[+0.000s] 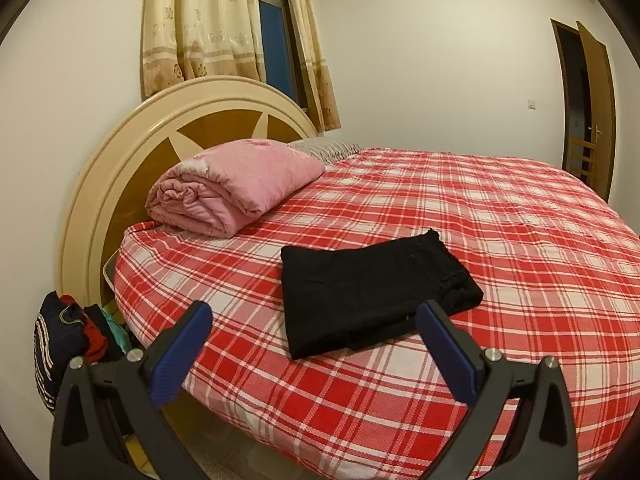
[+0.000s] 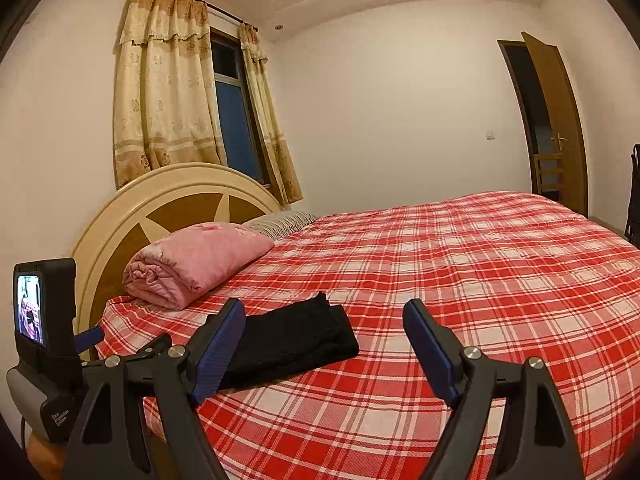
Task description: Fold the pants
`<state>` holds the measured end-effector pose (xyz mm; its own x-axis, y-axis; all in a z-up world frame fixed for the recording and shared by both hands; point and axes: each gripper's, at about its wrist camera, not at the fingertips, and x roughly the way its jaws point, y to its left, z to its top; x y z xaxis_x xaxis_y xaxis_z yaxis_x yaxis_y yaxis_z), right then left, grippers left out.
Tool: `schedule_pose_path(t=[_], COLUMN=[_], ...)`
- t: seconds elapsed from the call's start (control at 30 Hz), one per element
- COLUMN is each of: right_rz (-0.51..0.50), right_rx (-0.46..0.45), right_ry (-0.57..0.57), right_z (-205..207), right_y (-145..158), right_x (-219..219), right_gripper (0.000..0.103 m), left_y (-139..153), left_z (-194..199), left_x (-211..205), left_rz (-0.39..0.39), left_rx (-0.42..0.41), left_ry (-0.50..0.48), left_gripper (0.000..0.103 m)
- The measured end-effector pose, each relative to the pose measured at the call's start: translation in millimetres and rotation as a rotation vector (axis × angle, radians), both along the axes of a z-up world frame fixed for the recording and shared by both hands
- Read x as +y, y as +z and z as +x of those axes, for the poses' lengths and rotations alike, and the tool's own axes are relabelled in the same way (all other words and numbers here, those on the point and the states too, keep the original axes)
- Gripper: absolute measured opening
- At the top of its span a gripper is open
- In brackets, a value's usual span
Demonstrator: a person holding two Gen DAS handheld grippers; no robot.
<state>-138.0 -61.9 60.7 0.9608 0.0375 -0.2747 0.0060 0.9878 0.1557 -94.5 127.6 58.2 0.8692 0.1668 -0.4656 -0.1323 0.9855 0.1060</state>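
Black pants lie folded into a compact rectangle on the red plaid bed sheet, near the bed's front edge. My left gripper hovers just in front of them, its blue-padded jaws spread wide and holding nothing. The right wrist view shows the same pants slightly left of centre. My right gripper stands open above the sheet, to the right of the pants, with nothing between its pads. The left gripper's body and small screen show at the far left of that view.
A rolled pink blanket lies by the round headboard, with a striped pillow behind it. A pile of clothes sits on the floor left of the bed. A wooden door stands open at the far right.
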Motion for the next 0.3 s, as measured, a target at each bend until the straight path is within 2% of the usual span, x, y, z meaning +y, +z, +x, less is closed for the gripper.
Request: schedule_pose_path(t=[0.2, 0.3], right_rz=[0.008, 0.013], right_rx=[0.003, 0.011], right_ry=[-0.014, -0.027], right_z=[0.9, 2.5], right_y=[-0.9, -2.4], right_x=[-2.1, -7.4], right_gripper=[0.082, 0.082], left_y=[1.5, -2.0], left_z=[-2.0, 2.3], left_x=[-0.1, -0.2], left_rz=[-0.020, -0.024], left_rx=[-0.022, -0.005], left_ry=[-0.048, -0.051], left_gripper=[0.103, 0.103])
